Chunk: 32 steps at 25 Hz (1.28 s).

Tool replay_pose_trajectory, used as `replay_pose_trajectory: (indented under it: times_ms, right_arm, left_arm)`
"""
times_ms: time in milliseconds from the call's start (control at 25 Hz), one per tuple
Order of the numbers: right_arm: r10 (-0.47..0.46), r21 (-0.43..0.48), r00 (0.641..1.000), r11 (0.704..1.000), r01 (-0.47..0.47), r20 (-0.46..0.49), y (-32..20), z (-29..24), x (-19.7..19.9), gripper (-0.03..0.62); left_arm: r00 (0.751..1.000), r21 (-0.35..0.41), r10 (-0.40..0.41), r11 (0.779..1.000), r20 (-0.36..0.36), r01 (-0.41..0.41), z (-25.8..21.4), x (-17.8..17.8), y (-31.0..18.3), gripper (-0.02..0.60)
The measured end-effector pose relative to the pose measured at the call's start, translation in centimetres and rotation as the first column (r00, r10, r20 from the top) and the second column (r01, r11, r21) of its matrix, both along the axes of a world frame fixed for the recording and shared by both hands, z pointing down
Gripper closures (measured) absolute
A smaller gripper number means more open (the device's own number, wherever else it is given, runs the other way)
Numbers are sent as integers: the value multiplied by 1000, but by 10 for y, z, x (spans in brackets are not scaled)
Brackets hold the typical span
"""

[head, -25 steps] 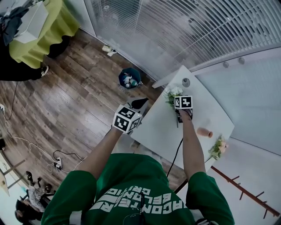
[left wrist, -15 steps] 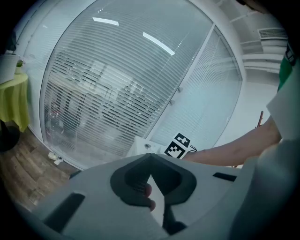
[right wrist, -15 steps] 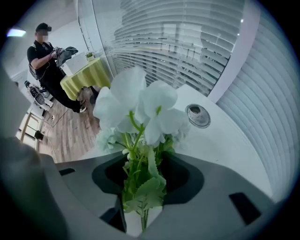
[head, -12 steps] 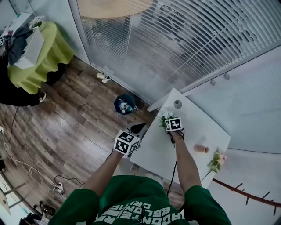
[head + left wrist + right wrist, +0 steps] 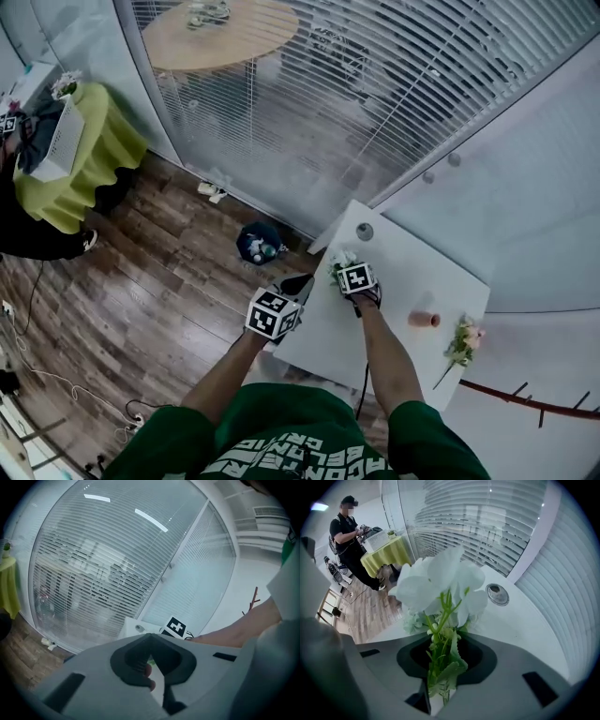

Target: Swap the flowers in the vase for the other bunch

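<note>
Working from the left of the head view, a bin (image 5: 255, 244) stood on the floor (image 5: 141, 281), clear of the desk (image 5: 403, 272). The left gripper (image 5: 300, 283) hung at the desk's left edge. Its fingers stood narrow, with a thin slit between them and nothing gripped.

Next came the white bunch (image 5: 440, 581), lying on the left part of the desk. The right gripper (image 5: 442, 667) pointed steeply down over it. Its fingers had just been closing and sat on the stems (image 5: 438, 654), the leaves filling the gap low down. A round disc (image 5: 497, 594) lay beyond the blooms, apart from them.

Further right, the vase (image 5: 424, 320) appeared to lie on its side with no flowers in it, though it was too small to confirm. The pink bunch (image 5: 461, 340) lay at the desk's right edge, near the vase but apart.

Assessment: the white bunch was judged light and soft, with thin, pliant stems and easily bruised blooms. The proper hold was low on the stems, gathered as one bundle and well below the blooms. Pressure should be firm enough to stop a stem slipping out and no firmer. The heavier head would probably droop or swing when lifted. The vase was judged rigid and smooth, and liable to roll while on its side. It should be gripped across its body and steadied upright before any stems go in.
</note>
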State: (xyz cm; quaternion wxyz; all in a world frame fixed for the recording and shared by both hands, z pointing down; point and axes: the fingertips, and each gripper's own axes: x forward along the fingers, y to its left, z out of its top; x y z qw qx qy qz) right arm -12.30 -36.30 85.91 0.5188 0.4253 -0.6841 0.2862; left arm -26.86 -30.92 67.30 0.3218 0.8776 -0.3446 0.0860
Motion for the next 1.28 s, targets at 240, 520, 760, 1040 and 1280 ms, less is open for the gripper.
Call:
replay_pose_trajectory:
  times_ms: [240,520,760,1040,1280]
  right_arm:
    - [-6,40,1000,999,6,15,7,-9,6,517]
    - [-9,146,994,989,-7,113,7,-42,9,528]
    - [-9,289,967,955,-68,255,3,-94,24,528]
    - [-45,437,944,893,-109,327,-18,-173,49,528]
    - [-68,560,917,809,-180,393,-20,-255,80,528]
  left_arm:
    - [1000,21,15,1000,7,-15,-14,16,6,574]
    - [999,39,41,998,31,-43,-24,42,12,574]
    - [998,57,52,997,43,-55,-34,67,17,574]
    - [997,94,73,993,35,-76,-65,99,4,574]
    - [995,128,97,987,32,-101,-90,134,5,574]
